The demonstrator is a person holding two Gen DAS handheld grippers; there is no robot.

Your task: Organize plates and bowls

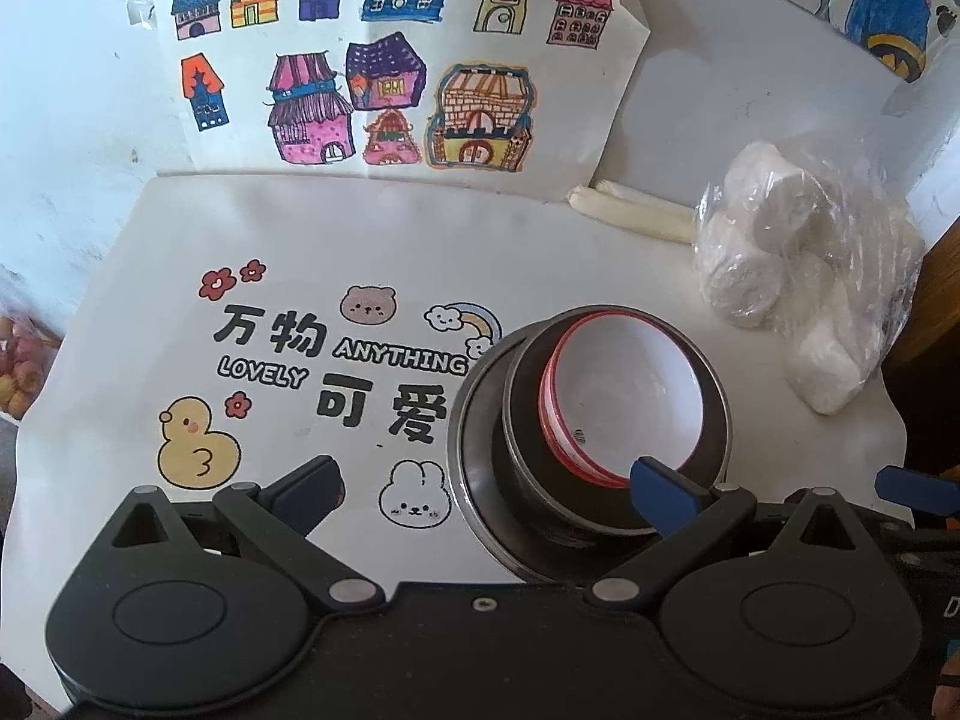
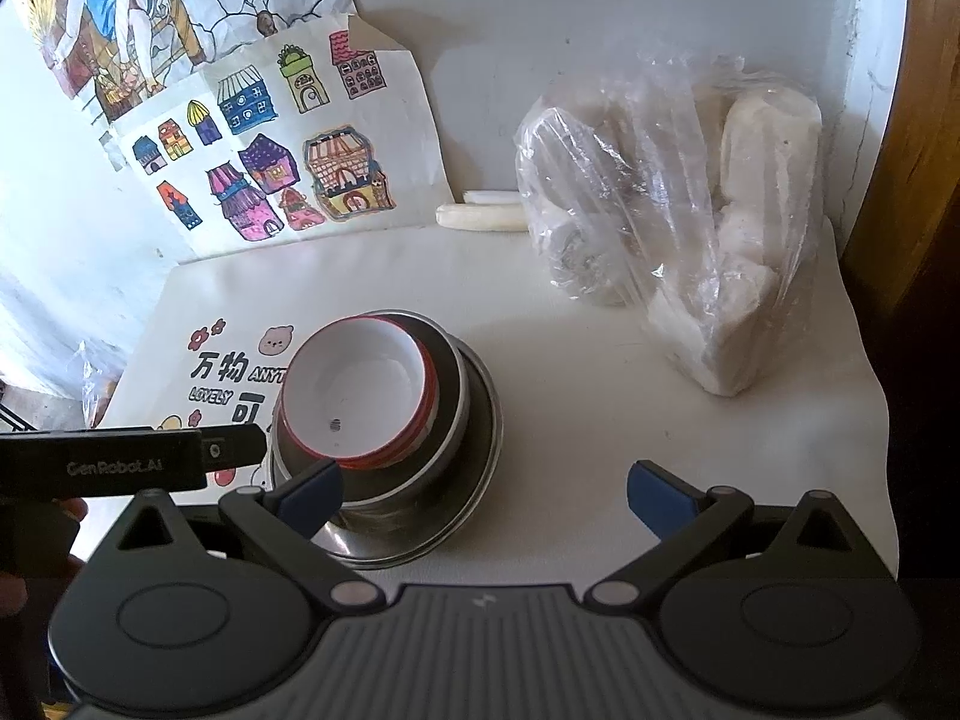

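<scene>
**Both grippers spread wide over nested bowls**

The left gripper (image 1: 486, 489) is spread wide and holds nothing. At its 1 o'clock, the white bowl (image 1: 636, 396) sits nested in the steel bowls (image 1: 480, 480). The right gripper (image 2: 485, 495) is likewise wide and unloaded, with the stack at 11 o'clock. The plastic bag (image 2: 678, 228) lies at 1 o'clock.

The left gripper (image 1: 501, 495) and the right gripper (image 2: 483, 495) both have their fingers spread wide, holding nothing. They sit side by side, level, pointing toward the far side; the left gripper's body shows at the right view's left edge.
</scene>
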